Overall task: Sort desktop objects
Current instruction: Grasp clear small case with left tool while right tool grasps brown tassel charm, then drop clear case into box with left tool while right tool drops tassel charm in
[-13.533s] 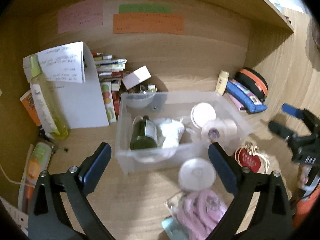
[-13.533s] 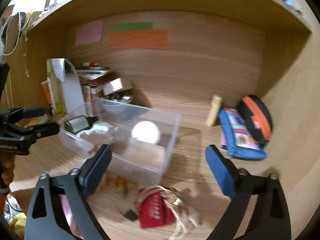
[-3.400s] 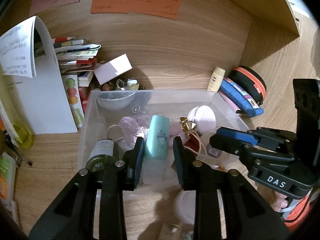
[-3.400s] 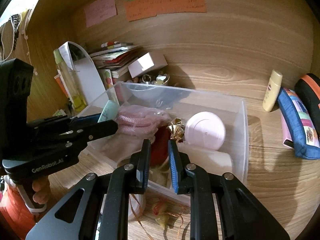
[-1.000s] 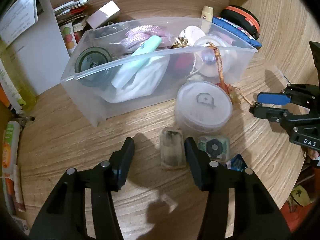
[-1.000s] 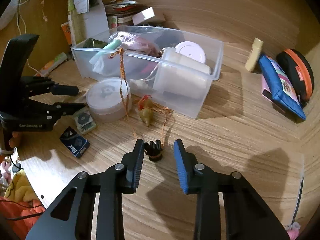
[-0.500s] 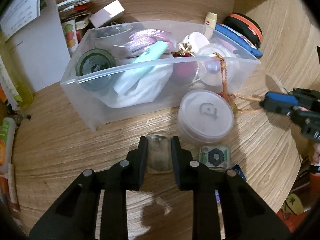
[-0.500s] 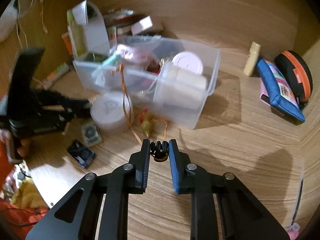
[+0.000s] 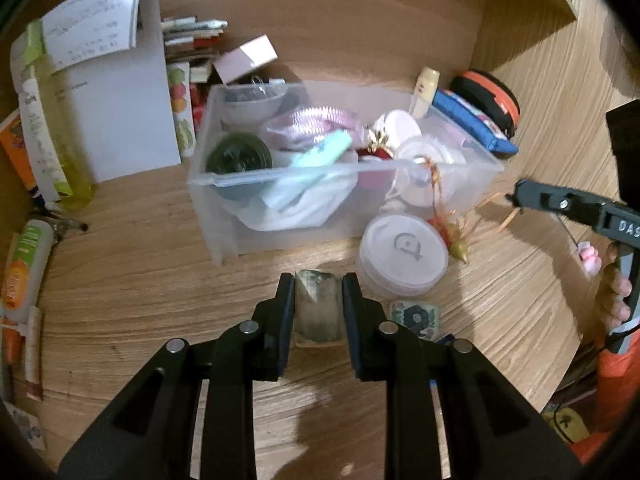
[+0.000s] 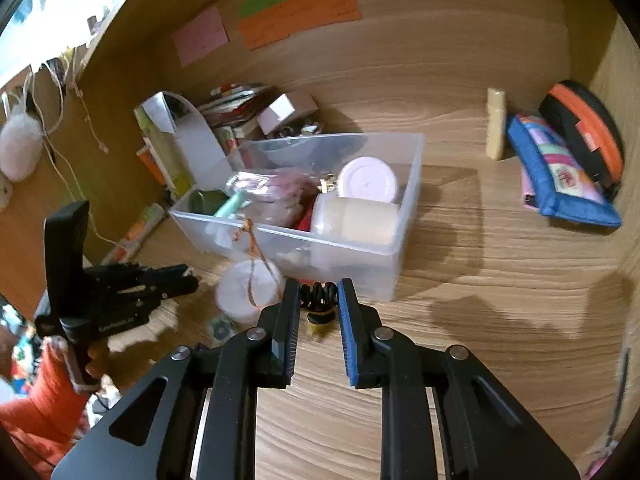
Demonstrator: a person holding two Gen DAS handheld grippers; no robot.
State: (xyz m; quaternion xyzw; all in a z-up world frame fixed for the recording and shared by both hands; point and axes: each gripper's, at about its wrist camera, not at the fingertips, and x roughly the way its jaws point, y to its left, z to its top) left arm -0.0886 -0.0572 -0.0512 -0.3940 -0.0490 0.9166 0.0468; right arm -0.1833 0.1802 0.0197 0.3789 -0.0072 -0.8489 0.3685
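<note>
A clear plastic bin on the wooden desk holds a dark green bottle, a teal tube, pink cord, a white jar and more. My left gripper is shut on a small clear packet, held just above the desk in front of the bin. My right gripper is shut on a small black coiled clip with a yellow piece under it, lifted near the bin's front wall. An orange string hangs over the bin's rim.
A round white container and a floral packet lie in front of the bin. Papers, books and a yellow-green bottle stand at the left. A blue pouch, an orange-black case and a cream tube are at the right.
Both grippers have lifted with their objects held. The right gripper has moved toward the bin with the clip; the left holds the packet nearer the bin.
</note>
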